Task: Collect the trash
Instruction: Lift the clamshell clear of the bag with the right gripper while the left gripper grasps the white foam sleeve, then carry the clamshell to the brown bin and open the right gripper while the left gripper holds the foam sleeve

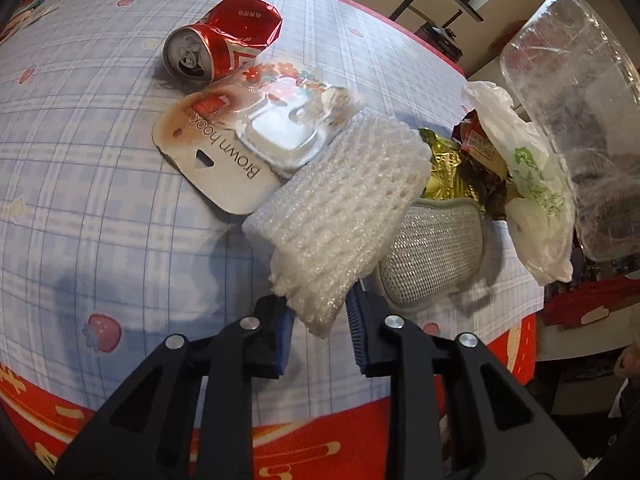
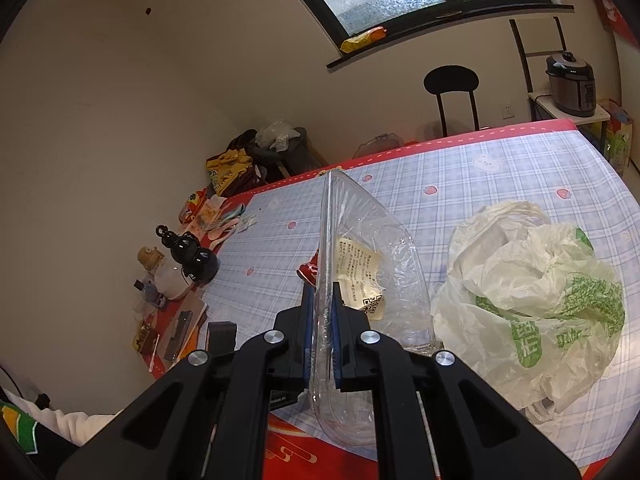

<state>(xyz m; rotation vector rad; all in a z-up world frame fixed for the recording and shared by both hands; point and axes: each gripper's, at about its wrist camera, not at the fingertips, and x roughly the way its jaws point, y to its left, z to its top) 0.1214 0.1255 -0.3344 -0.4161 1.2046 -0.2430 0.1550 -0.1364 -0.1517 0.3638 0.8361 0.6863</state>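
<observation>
In the left wrist view my left gripper (image 1: 320, 328) is shut on the near end of a white foam fruit net (image 1: 340, 204), held just above the table. Beyond it lie a "Brown hook" blister card (image 1: 240, 140) and a crushed red can (image 1: 224, 48). To the right are a grey mesh pad (image 1: 436, 248), gold and dark wrappers (image 1: 452, 168) and a white plastic bag (image 1: 532, 184). In the right wrist view my right gripper (image 2: 320, 332) is shut on the rim of a clear plastic container (image 2: 360, 248), held upright on edge; it also shows in the left wrist view (image 1: 576, 112).
The table has a blue checked cloth (image 2: 460, 172) with a red border. Small items crowd its left edge, including a black gourd ornament (image 2: 188, 256). The white bag (image 2: 532, 288) lies right of the container. A black chair (image 2: 452, 88) and a rice cooker (image 2: 572, 80) stand beyond.
</observation>
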